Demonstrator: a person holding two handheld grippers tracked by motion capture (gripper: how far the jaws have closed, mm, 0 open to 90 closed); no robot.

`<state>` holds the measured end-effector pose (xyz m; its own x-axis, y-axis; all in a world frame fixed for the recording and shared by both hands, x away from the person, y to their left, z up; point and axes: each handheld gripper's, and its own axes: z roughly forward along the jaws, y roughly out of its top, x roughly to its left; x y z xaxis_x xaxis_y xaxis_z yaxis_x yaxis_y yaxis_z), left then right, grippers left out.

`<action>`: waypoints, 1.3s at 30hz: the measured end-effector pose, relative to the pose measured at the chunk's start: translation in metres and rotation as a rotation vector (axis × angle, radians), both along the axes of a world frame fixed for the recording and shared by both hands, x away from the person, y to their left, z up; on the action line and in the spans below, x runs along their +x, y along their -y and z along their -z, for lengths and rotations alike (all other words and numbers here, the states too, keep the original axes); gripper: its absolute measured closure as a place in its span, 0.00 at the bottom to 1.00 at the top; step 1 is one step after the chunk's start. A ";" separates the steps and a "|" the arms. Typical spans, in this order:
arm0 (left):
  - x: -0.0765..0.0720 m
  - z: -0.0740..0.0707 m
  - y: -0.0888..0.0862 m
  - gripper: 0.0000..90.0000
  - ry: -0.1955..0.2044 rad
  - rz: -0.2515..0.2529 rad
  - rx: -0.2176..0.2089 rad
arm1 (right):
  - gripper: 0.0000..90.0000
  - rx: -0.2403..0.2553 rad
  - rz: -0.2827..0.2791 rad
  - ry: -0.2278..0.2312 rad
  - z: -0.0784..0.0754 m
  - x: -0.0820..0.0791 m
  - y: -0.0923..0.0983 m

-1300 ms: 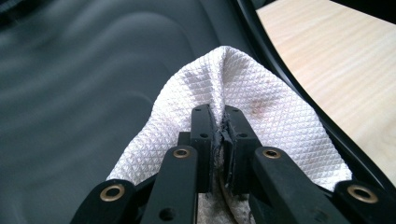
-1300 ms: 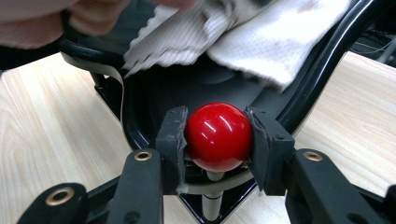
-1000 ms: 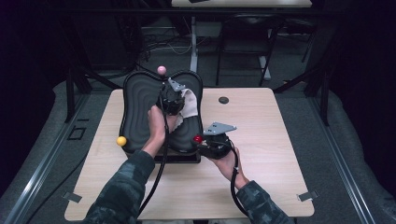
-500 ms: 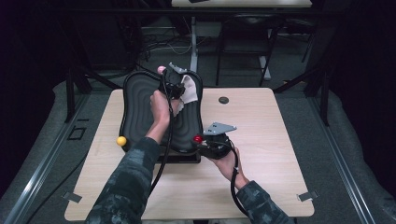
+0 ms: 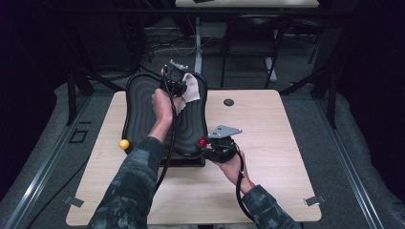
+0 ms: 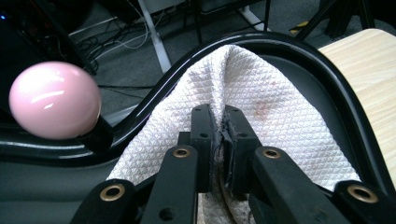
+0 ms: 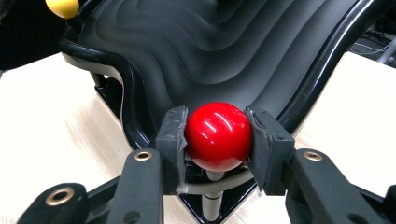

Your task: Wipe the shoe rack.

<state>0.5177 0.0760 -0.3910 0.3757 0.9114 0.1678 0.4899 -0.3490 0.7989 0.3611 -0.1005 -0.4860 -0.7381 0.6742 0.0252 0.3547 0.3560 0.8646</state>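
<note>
A black ridged board [image 5: 145,114] lies on the wooden table, with ball knobs at its rim. My left gripper [image 5: 177,85] is at the board's far edge, shut on a white waffle cloth [image 5: 192,88]. In the left gripper view the jaws [image 6: 218,135] pinch a fold of the cloth [image 6: 289,116], which drapes over the board's rim beside a pink knob [image 6: 55,100]. My right gripper [image 5: 210,145] is at the board's near right corner, shut on a red knob [image 5: 202,142]. Its pads press both sides of the red knob [image 7: 218,135].
A yellow knob [image 5: 124,144] stands at the board's near left corner. A small dark disc [image 5: 229,102] lies on the table [image 5: 286,143] right of the board. Cables and desk legs lie on the floor beyond the table's far edge.
My left gripper has carried the cloth away from me along the board to its far edge and risen a little. The right gripper has stayed on the red knob.
</note>
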 end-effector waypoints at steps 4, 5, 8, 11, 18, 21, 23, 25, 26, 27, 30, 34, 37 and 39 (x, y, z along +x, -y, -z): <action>-0.004 0.003 -0.005 0.93 0.002 0.009 0.005 | 0.67 0.001 0.001 -0.001 0.000 0.000 0.000; -0.006 0.004 -0.006 0.93 0.001 0.009 0.003 | 0.67 0.001 0.000 -0.001 0.000 0.000 0.000; -0.010 0.006 -0.009 0.93 -0.002 0.018 -0.003 | 0.67 0.002 0.000 -0.002 0.000 0.000 0.000; -0.015 0.010 -0.012 0.93 0.003 0.023 -0.009 | 0.67 0.002 0.000 -0.002 0.000 0.000 0.000; -0.030 0.018 -0.015 0.93 -0.001 0.042 0.008 | 0.67 0.001 0.003 -0.002 0.000 0.000 0.000; -0.034 0.020 -0.018 0.93 0.003 0.047 0.002 | 0.67 0.000 0.002 -0.002 0.000 0.000 -0.001; -0.037 0.022 -0.019 0.93 0.002 0.050 0.000 | 0.67 0.000 0.002 -0.002 0.000 0.000 -0.001; -0.041 0.024 -0.020 0.93 0.001 0.055 -0.004 | 0.67 0.001 0.002 -0.003 0.000 0.000 -0.001; -0.042 0.025 -0.021 0.93 -0.004 0.059 -0.001 | 0.67 -0.001 0.002 -0.001 0.000 0.000 -0.001; -0.044 0.026 -0.021 0.93 -0.003 0.060 -0.008 | 0.67 -0.001 0.002 -0.001 0.000 0.000 -0.001; -0.051 0.030 -0.023 0.93 0.004 0.065 -0.014 | 0.67 0.000 0.001 -0.001 0.000 0.000 -0.001; -0.057 0.034 -0.025 0.93 0.005 0.070 -0.016 | 0.67 0.000 0.002 -0.001 0.000 0.000 -0.001; -0.062 0.037 -0.027 0.93 0.003 0.076 -0.028 | 0.67 0.000 0.003 -0.002 0.000 0.000 -0.001; -0.066 0.039 -0.028 0.93 0.001 0.081 -0.030 | 0.67 0.001 0.003 -0.003 0.000 0.000 -0.001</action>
<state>0.4518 0.1042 -0.4303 0.4481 0.8828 0.1410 0.4600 -0.3630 0.8103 0.3607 -0.0998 -0.4859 -0.7360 0.6764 0.0278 0.3584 0.3545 0.8636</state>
